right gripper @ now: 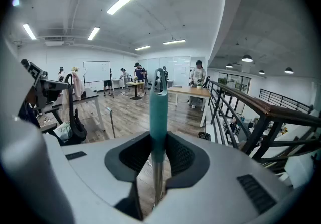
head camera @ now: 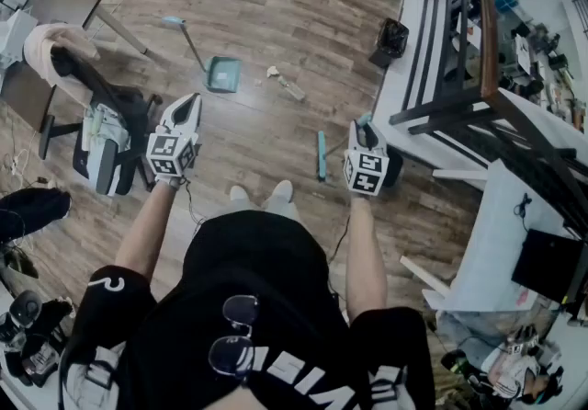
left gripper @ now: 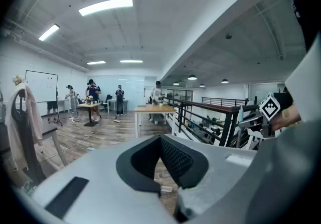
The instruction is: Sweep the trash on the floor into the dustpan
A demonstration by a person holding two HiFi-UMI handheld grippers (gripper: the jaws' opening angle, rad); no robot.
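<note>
In the head view both forearms reach forward and down from the standing person, elbows slightly bent, the left gripper (head camera: 186, 105) held out at 10 o'clock from the shoes and the right gripper (head camera: 360, 128) at 2 o'clock. We count two grippers, one dustpan (head camera: 223, 74), one broom (head camera: 321, 155) and two pieces of trash: a crumpled scrap (head camera: 273, 73) and a clear bottle (head camera: 292, 89). All of them are on the wooden floor (head camera: 257, 4). The dustpan sits at about 2 o'clock from the left fingers, well apart from them, and its long handle slants away toward 11 o'clock. The scrap and bottle lie just at 3 o'clock of the dustpan, near it but not touching, and at 10 o'clock from the right fingers. The broom's teal head rests on the floor at 8 o'clock from the right gripper.

In the left gripper view, the left gripper (left gripper: 161, 140) tilts slightly below level. Its fingers are pressed together with nothing between them.

In the right gripper view, the right gripper (right gripper: 158, 142) tips further down. Its fingers are clamped on the broom's handle (right gripper: 158, 107), which stands upright between them with teal grip above and bare metal shaft below.
</note>
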